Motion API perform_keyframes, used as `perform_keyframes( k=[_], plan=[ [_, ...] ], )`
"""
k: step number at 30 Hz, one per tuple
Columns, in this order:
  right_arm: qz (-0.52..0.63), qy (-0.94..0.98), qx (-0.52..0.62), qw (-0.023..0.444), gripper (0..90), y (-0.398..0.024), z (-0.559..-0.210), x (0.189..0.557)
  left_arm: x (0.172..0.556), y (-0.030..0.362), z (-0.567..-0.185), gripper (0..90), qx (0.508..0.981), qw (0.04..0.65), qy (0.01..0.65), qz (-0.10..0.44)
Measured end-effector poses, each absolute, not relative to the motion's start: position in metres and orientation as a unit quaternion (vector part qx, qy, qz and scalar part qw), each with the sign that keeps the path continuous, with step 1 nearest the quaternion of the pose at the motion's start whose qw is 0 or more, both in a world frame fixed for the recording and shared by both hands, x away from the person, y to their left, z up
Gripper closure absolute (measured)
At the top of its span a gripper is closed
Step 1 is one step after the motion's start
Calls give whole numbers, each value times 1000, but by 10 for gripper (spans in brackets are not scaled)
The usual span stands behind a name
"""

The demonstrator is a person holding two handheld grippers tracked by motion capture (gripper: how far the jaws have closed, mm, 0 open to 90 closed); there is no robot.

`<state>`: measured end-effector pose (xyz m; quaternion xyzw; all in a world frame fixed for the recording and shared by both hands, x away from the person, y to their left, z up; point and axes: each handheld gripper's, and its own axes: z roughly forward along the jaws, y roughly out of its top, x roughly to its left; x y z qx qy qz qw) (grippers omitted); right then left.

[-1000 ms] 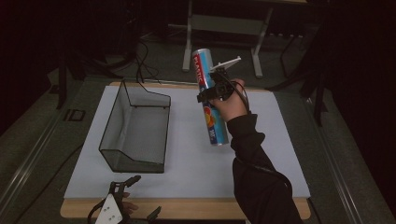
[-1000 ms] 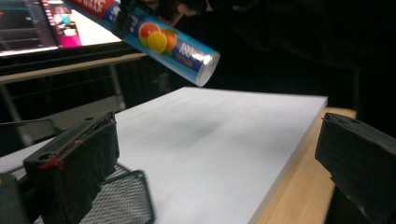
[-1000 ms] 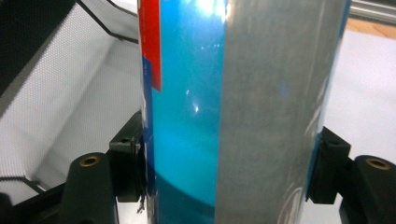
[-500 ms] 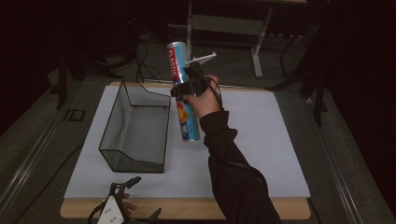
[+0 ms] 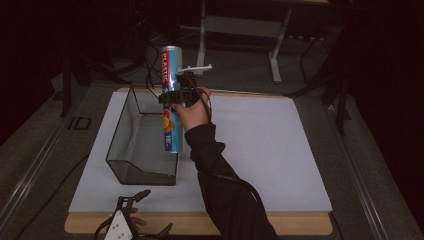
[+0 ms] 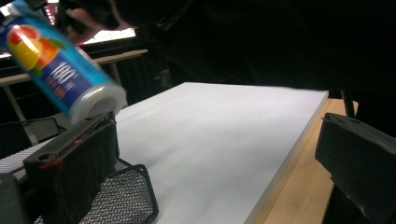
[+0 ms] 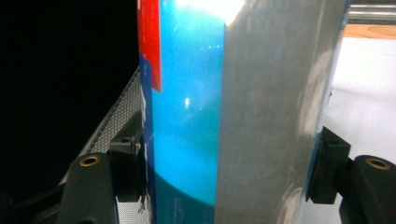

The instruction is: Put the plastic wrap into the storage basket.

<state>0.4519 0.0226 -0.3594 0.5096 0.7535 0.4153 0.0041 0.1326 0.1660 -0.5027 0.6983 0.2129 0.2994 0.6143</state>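
**Canister pinched above the mesh basket's right wall**

While the left gripper [image 5: 131, 220] sits low at the near edge of the table, the right gripper [image 5: 176, 96] holds a tall blue canister [image 5: 170, 100] up off the white mat [image 5: 260, 150]. Right jaws pinch the canister about midway along its length; in the right gripper view both pads press its blue and silver sides [image 7: 224, 116]. Canister stands nearly upright, top leaning slightly away from the person. Red band lettered "PLASTIC" near the top, fruit picture and "100" lower down. Its lower end hangs at the right wall of the black wire mesh basket [image 5: 142, 145], over the rim or just beside it; which of the two cannot be told.

Left gripper view: canister's white bottom cap [image 6: 95, 100] shows tilted above the mesh basket [image 6: 121, 196], clear of the mat [image 6: 224, 140]. Left jaws stand spread apart with nothing between them.

Basket sits on the left part of the mat, open top up. Wooden table edge [image 5: 300, 225] shows along the near side. Person's dark sleeve [image 5: 220, 180] reaches in from the bottom of the high view.
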Motion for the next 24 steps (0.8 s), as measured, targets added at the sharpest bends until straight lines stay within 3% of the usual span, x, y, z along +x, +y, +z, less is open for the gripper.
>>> perform_keyframes(
  k=[9, 12, 24],
  plan=[
    [413, 751, 515, -2, 318, 46, -387, 444, 132, 167, -502, 2, 697, 618, 209, 298],
    [416, 740, 528, -30, 318, 47, -401, 446, 132, 167, -502, 2, 697, 618, 206, 299],
    [381, 740, 552, -44, 318, 51, -441, 443, 132, 166, -502, 2, 698, 618, 205, 297]
  ],
)
